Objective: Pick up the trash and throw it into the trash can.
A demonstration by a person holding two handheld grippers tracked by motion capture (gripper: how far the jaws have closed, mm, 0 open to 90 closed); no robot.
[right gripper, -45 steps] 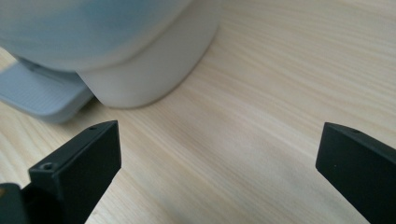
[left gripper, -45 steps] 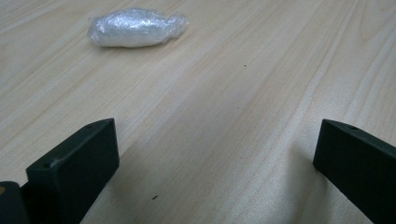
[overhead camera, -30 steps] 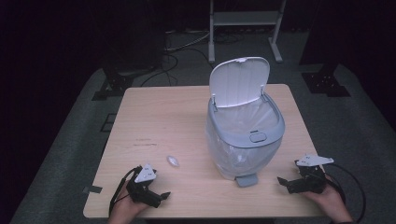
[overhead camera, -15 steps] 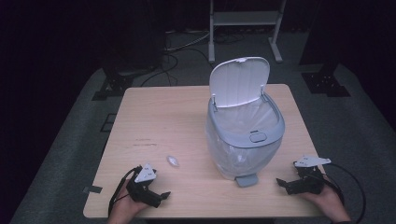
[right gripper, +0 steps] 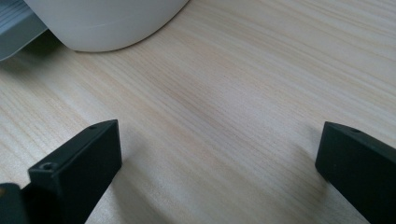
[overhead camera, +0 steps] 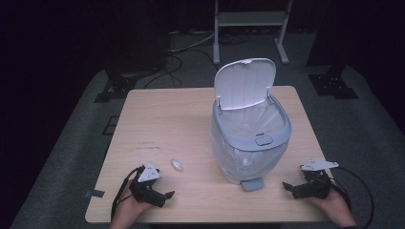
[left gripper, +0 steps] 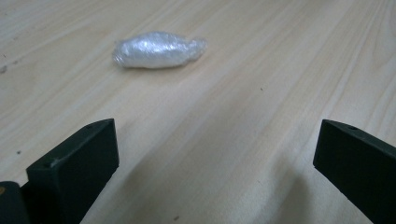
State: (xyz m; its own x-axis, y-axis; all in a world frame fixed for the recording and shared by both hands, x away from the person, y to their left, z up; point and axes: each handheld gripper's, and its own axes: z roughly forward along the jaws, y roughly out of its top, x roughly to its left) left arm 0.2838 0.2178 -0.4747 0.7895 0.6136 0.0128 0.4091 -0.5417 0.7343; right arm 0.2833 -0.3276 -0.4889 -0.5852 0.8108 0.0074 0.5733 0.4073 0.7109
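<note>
A grey pedal bin (overhead camera: 250,143) with a clear liner stands right of the table's middle, its white lid (overhead camera: 244,83) up. A small wad of clear plastic wrap (overhead camera: 177,164) (left gripper: 159,49) lies on the wood left of the bin. My left gripper (overhead camera: 165,196) rests open at the front left, and the wad lies just beyond its jaws. At the front right my right gripper (overhead camera: 286,187) is open too, pointing at the bin's base (right gripper: 105,23), nothing between its jaws.
The bin's foot pedal (overhead camera: 251,183) sticks out toward the front edge, between the two grippers. The wooden table (overhead camera: 162,119) has bare room at its left and back. Dark floor, cables and a metal stand (overhead camera: 250,19) lie beyond.
The right gripper has slid slightly toward the table's front edge. The left gripper, the wad and the bin stay where they were.
</note>
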